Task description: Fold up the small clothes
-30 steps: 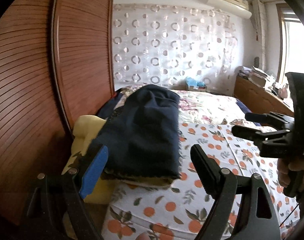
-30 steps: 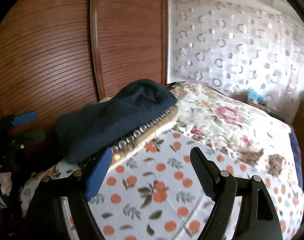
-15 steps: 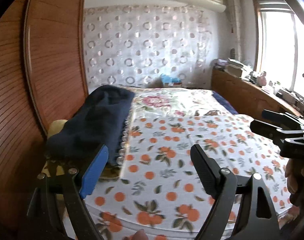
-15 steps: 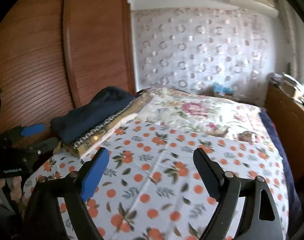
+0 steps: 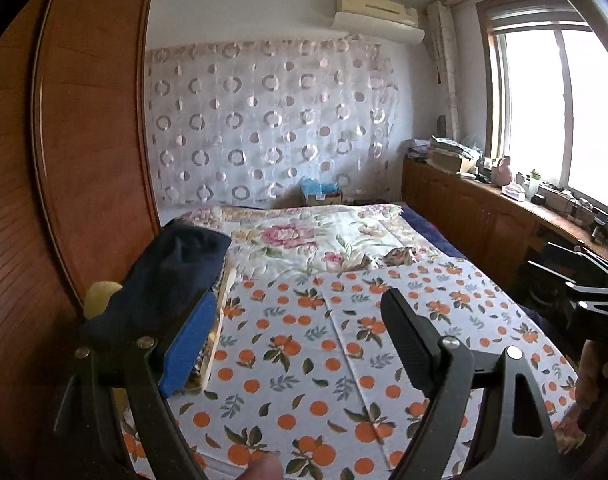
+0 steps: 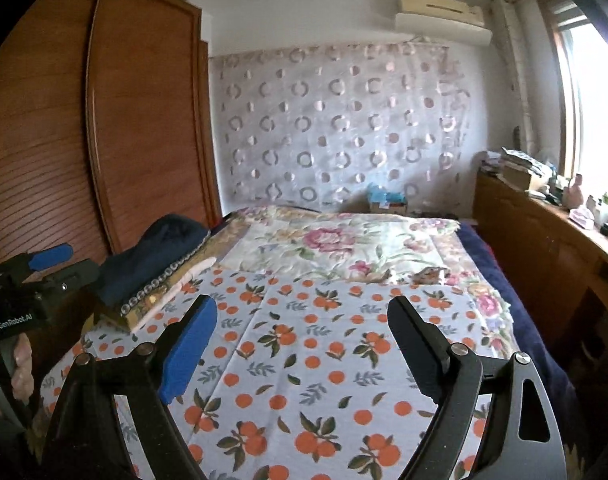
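A dark navy folded garment point(image 5: 172, 276) lies on a stack of folded fabric at the bed's left edge; it also shows in the right wrist view point(image 6: 156, 258). My left gripper point(image 5: 300, 328) is open and empty above the orange-print sheet point(image 5: 344, 360), right of the stack. My right gripper point(image 6: 304, 332) is open and empty over the same sheet point(image 6: 312, 360). Each gripper shows at the edge of the other's view: the right one point(image 5: 580, 280), the left one point(image 6: 44, 268).
A tall wooden wardrobe point(image 5: 64, 160) stands along the bed's left side. A floral quilt point(image 5: 316, 236) covers the far half of the bed. A low wooden cabinet point(image 5: 484, 216) with clutter runs under the window on the right. A patterned curtain point(image 5: 272, 128) hangs behind.
Both grippers have pulled back and swung right, away from the navy stack. The views now take in the whole bed and room. Both stay open and empty.
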Available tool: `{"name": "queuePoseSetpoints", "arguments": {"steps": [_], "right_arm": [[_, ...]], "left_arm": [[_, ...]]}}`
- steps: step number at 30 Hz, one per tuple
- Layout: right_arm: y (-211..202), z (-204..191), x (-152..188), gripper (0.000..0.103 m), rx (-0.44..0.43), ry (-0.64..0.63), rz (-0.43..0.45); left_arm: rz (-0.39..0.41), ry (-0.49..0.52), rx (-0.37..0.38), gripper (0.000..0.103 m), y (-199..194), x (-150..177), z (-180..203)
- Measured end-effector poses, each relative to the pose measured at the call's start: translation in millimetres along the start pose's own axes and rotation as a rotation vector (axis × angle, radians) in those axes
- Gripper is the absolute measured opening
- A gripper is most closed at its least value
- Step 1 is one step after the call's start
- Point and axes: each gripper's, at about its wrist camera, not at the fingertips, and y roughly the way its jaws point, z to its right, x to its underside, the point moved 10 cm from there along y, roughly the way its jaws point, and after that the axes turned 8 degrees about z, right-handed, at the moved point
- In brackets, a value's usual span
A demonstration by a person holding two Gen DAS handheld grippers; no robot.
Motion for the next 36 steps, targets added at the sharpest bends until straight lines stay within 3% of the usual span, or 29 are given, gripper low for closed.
{"name": "queuePoseSetpoints", "arguments": {"steps": [12,36], "right_arm": [[-22,-3,8,0.088,0.032,0.001,0.057],[-22,13,9,0.088,0.03,0.007,0.056]], "left_arm": [[0.029,-0.006,0.002,0.085,-10,-13,7],[0.031,-0.006,0.003,0.085,-10,-12,5]]}}
